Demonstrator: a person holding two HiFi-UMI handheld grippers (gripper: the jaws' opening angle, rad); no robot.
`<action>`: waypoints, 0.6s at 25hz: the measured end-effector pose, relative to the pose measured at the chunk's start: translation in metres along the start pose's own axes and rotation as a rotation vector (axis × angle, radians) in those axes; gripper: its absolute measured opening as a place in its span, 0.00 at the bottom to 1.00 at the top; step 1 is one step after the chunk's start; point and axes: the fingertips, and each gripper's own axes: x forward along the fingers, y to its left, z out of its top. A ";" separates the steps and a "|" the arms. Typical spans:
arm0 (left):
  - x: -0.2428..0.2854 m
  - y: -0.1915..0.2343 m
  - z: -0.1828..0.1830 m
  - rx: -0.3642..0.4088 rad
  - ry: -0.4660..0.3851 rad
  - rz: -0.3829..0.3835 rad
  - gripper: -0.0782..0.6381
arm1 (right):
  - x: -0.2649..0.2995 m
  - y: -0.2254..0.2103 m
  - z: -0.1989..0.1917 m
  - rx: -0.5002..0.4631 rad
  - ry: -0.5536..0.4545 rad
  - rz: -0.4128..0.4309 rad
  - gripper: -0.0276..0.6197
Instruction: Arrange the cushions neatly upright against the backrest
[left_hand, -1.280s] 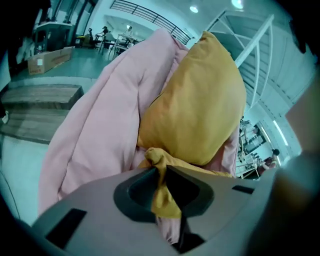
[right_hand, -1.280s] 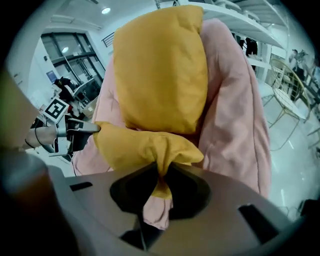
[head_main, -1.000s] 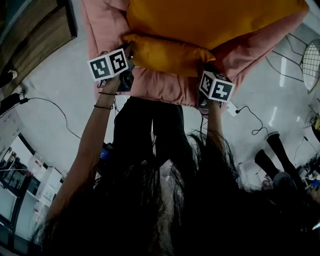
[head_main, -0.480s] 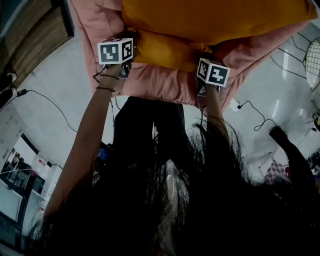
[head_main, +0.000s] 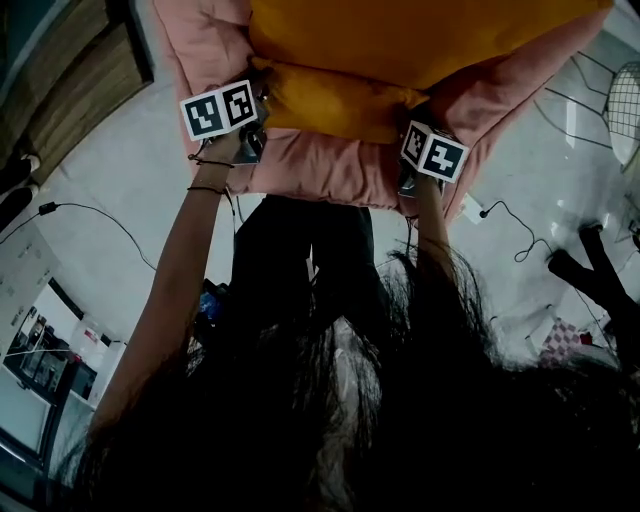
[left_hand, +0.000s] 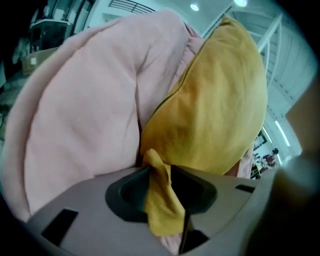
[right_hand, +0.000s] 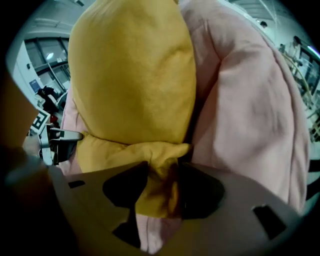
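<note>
A big yellow cushion (head_main: 420, 35) leans on the pink sofa's backrest (left_hand: 75, 115), its folded lower edge (head_main: 340, 100) resting on the pink seat (head_main: 330, 170). My left gripper (head_main: 255, 135) is at the cushion's lower left corner. In the left gripper view that yellow corner (left_hand: 160, 200) hangs between the jaws, which are opening. My right gripper (head_main: 408, 180) is at the lower right corner. There the bunched yellow corner (right_hand: 157, 192) lies loosely between jaws that are opening wide, with pink fabric beneath it. The cushion (right_hand: 132, 75) stands upright beside the pink backrest (right_hand: 250, 115).
Pale floor surrounds the sofa. A black cable (head_main: 90, 215) runs at the left, and a white power strip (head_main: 468, 208) with a cable lies at the right. A wire chair (head_main: 625, 110) stands far right, and another person's legs (head_main: 590, 270) are nearby. Wooden furniture (head_main: 70, 80) fills the top left.
Both grippers have stayed at the cushion's lower corners, with the left one shifting slightly. The cushion edge has pushed deeper onto the seat. The legs at the right have moved.
</note>
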 end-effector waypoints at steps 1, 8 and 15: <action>-0.009 0.000 0.003 -0.025 -0.026 0.000 0.29 | -0.006 -0.002 0.000 0.036 -0.012 0.002 0.35; -0.077 -0.032 0.028 0.062 -0.183 -0.134 0.29 | -0.072 0.015 0.020 0.231 -0.223 0.111 0.34; -0.138 -0.100 0.001 0.274 -0.157 -0.326 0.29 | -0.148 0.087 0.003 0.175 -0.281 0.238 0.34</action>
